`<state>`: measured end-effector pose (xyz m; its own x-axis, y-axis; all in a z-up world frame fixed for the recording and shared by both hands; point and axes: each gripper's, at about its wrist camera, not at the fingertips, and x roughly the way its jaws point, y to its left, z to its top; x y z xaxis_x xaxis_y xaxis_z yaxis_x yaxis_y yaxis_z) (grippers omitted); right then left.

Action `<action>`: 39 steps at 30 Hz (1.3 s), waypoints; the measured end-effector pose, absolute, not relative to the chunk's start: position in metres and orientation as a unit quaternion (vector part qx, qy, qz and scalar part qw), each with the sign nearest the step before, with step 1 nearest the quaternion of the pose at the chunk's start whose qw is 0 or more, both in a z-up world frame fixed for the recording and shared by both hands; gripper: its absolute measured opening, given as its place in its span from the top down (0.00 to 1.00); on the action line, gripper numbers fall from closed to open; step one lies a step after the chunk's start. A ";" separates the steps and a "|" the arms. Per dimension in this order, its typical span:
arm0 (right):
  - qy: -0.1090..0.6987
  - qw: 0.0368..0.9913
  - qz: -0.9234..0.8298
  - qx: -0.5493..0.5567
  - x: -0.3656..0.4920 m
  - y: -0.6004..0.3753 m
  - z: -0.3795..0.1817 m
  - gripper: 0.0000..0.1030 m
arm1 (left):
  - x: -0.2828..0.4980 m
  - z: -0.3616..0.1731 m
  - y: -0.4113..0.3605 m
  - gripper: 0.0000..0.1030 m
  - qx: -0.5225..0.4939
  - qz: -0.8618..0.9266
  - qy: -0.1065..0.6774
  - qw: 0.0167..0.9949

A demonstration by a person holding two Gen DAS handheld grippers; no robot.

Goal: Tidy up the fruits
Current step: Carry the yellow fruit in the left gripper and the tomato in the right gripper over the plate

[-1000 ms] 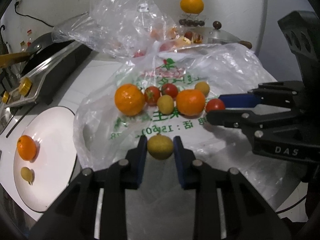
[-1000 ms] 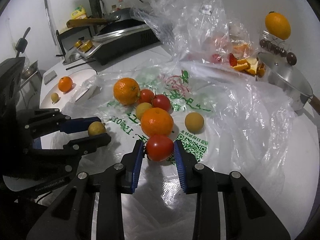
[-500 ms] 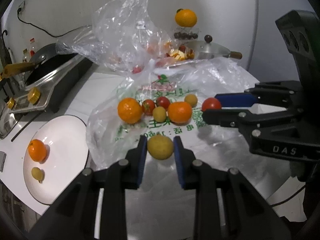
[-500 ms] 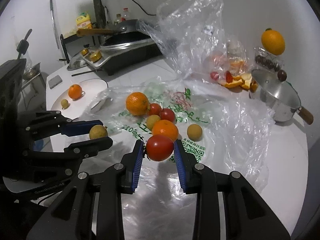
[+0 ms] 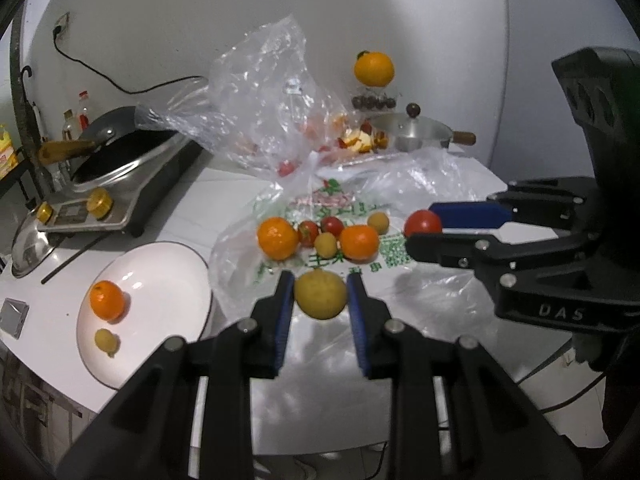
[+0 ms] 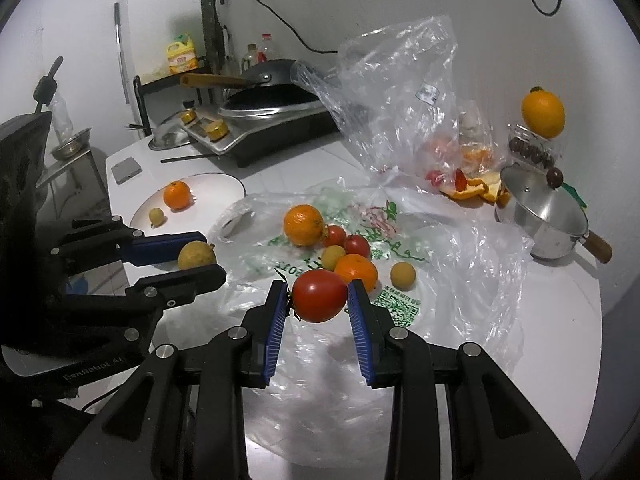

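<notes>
I have the left gripper [image 5: 321, 296] closed on a round yellow-green fruit [image 5: 320, 294], its blue-padded fingers [image 5: 285, 308] pressing either flank, and the right gripper [image 6: 319, 297] closed the same way on a glossy red tomato [image 6: 319, 295]; both loads hang above the crinkled clear plastic bag [image 5: 420, 184] spread on the white worktop [image 5: 192, 208]. As I judge it, the step is carrying these to the round white plate [image 5: 160, 264], where a small orange [image 5: 106, 300] and a little yellow fruit [image 5: 106, 339] already lie. To do it well I should keep the squeeze light on the tomato, which looks soft, swing left without brushing the bag, and lower each fruit onto bare plate so it does not roll into the others. The remaining oranges, tomatoes and yellow fruits [image 6: 332, 248] sit clustered on the bag. Compared with a second ago, both grippers have risen and drawn back: the cluster looks smaller and farther, and more of the plate and wall shows.
</notes>
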<state>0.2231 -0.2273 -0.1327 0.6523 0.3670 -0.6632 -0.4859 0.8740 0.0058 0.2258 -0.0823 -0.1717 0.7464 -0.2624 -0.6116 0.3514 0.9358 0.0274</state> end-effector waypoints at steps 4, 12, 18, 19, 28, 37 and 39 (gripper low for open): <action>0.339 0.906 0.239 -0.090 0.218 -0.221 -0.128 0.68 | 0.220 -0.169 -0.074 0.73 0.066 -0.159 0.312 0.934; 0.336 0.903 0.247 -0.100 0.213 -0.206 -0.123 0.68 | 0.211 -0.167 -0.053 0.73 0.054 -0.149 0.308 0.938; 0.337 0.901 0.250 -0.109 0.211 -0.194 -0.122 0.68 | 0.207 -0.167 -0.038 0.73 0.043 -0.141 0.305 0.941; 0.337 0.901 0.251 -0.110 0.212 -0.192 -0.122 0.68 | 0.207 -0.168 -0.034 0.73 0.040 -0.139 0.305 0.941; 0.343 0.894 0.260 -0.123 0.217 -0.167 -0.124 0.67 | 0.212 -0.174 -0.002 0.73 0.027 -0.113 0.308 0.944; 0.349 0.887 0.272 -0.131 0.229 -0.142 -0.130 0.67 | 0.221 -0.184 0.025 0.73 0.017 -0.090 0.314 0.945; 0.351 0.885 0.275 -0.133 0.232 -0.138 -0.132 0.67 | 0.222 -0.187 0.031 0.73 0.015 -0.085 0.316 0.945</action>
